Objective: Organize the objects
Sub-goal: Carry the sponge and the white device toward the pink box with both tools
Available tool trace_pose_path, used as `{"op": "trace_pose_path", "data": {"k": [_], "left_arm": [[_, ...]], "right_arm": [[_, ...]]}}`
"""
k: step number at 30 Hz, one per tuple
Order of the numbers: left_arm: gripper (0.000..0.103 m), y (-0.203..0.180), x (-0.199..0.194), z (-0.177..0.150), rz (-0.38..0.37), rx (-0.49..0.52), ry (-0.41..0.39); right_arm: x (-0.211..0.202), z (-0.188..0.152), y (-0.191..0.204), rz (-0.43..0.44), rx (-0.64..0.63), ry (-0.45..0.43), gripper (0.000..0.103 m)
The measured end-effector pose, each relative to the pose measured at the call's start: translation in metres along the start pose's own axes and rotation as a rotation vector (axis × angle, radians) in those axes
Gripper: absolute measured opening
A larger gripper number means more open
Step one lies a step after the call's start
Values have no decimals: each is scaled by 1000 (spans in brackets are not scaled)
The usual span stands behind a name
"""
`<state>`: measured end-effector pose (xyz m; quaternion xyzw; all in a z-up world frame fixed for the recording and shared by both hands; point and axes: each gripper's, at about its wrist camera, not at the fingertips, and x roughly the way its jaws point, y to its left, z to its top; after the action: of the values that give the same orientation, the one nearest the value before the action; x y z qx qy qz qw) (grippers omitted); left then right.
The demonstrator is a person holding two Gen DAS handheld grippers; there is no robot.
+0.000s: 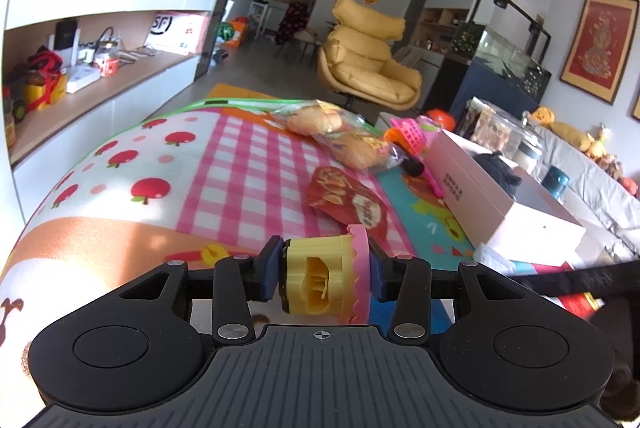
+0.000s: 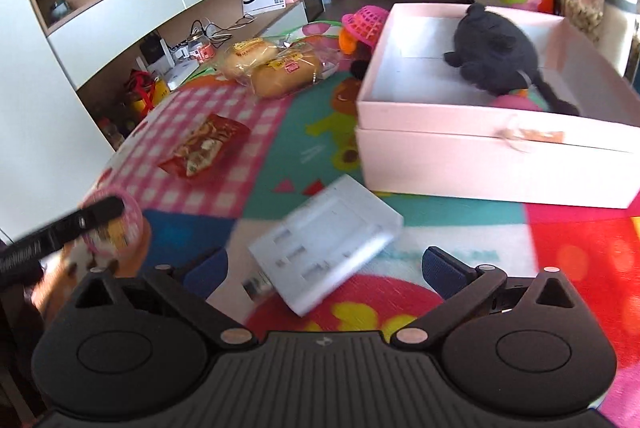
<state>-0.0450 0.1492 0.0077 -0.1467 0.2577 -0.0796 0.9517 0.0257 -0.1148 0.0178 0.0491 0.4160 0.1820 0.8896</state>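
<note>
The left gripper (image 1: 324, 278) is clamped on a yellow toy cup (image 1: 320, 278). Only the right view shows the right gripper (image 2: 324, 268) spread wide, gripping nothing, with one white tray (image 2: 326, 254) blurred between its fingers. Beyond lie one red packet (image 2: 204, 149) and two buns (image 2: 264, 67) on bare mat (image 2: 460, 224). The pink box (image 2: 480, 163) holds one black plush (image 2: 500, 51).

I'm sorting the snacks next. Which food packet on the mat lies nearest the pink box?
The bread bag, clear with two buns inside, lies nearer the pink box. The red snack packet sits further out on the pink checks.
</note>
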Motion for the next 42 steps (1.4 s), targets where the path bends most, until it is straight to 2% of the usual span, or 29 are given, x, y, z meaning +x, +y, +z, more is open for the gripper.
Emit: {"op": "trace_pose_path", "data": {"k": [4, 8, 10, 14, 16, 18, 26, 30, 37, 42], "left_arm": [[47, -13, 1, -1, -12, 15, 21], [47, -30, -4, -9, -48, 62, 47], [47, -38, -7, -13, -71, 92, 56], [47, -50, -7, -18, -98, 123, 75], [47, -56, -8, -19, -102, 133, 81], [47, -60, -11, -20, -107, 144, 81], [47, -80, -18, -21, -117, 184, 90], [47, -93, -18, -21, -128, 217, 112], [47, -117, -16, -27, -134, 281, 152], [47, -127, -12, -18, -133, 270, 157]], "right_arm": [[21, 13, 16, -77, -36, -6, 103], [32, 11, 28, -130, -130, -28, 102], [30, 6, 33, -142, -185, -43, 92], [13, -2, 35, -88, -247, -27, 72], [4, -7, 33, -72, -255, -10, 67], [-6, -13, 27, -68, -263, 1, 67], [-48, -41, -14, -94, -251, 15, 64], [-64, -48, -31, -121, -202, 10, 56], [-100, -51, -50, -93, -123, -93, 52], [-115, -50, -58, -60, -102, -156, 51]]}}
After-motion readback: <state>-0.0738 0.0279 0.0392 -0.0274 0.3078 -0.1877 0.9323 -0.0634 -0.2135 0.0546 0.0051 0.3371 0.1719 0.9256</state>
